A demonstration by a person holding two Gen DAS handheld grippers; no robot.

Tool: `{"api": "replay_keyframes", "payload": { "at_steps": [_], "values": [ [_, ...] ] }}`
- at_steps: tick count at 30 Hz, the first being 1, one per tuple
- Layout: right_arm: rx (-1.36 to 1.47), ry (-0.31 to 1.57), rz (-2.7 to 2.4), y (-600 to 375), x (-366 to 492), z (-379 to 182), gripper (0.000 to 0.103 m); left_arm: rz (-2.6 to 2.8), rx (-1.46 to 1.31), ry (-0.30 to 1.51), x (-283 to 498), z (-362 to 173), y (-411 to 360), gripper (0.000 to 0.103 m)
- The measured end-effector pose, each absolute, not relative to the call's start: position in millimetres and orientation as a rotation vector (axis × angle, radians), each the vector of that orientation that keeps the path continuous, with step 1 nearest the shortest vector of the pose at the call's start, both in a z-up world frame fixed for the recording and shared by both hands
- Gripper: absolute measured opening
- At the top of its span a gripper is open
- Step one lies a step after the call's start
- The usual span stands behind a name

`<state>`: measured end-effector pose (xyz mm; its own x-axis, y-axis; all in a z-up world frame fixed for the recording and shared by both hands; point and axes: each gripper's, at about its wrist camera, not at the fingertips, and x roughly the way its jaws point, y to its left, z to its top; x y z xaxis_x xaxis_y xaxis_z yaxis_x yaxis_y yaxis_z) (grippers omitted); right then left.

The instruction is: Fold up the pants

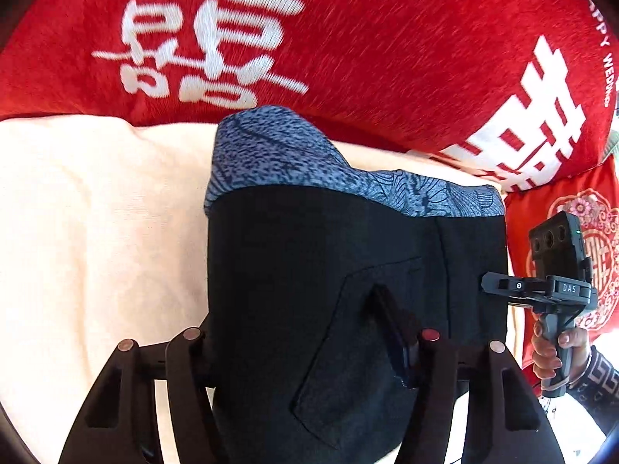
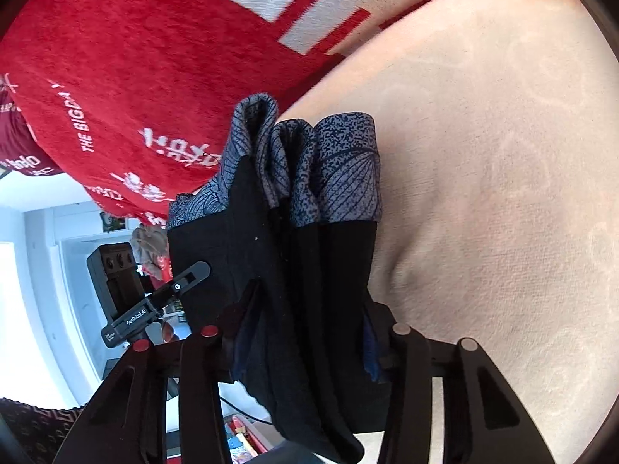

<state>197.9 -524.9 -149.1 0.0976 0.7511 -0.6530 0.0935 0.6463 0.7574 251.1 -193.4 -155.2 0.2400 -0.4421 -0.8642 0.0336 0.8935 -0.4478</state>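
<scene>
The black pants (image 1: 309, 270) have blue-grey patterned cuffs (image 1: 294, 158) and a back pocket facing the left wrist camera. They hang bunched over a cream cushion (image 1: 96, 212). My left gripper (image 1: 305, 332) is shut on the black cloth near one edge. In the right wrist view the pants (image 2: 309, 282) are folded in several layers with the cuffs (image 2: 309, 162) at the far end, and my right gripper (image 2: 305, 328) is shut on that bundle. The right gripper also shows at the right edge of the left wrist view (image 1: 499, 284), clamped on the pants' edge.
A red blanket with white characters (image 1: 348, 38) lies behind the cushion and also shows in the right wrist view (image 2: 135, 77). A red patterned pillow (image 1: 580, 232) sits at the right. The left gripper's handle (image 2: 154, 305) shows in the right wrist view before a bright room.
</scene>
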Motion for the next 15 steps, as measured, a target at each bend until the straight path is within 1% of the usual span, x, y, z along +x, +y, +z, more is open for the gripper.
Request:
{"api": "replay_keyframes", "payload": {
  "at_steps": [8,15],
  "values": [
    [0.786,1.429,0.645,-514,165,-122,0.049,-0.306,-0.371,1.269,205,-118,-183,0.064],
    [0.804,1.415,0.636,-493,117,-113,0.049,-0.312,-0.344,1.294,158,-113,-161,0.064]
  ]
}}
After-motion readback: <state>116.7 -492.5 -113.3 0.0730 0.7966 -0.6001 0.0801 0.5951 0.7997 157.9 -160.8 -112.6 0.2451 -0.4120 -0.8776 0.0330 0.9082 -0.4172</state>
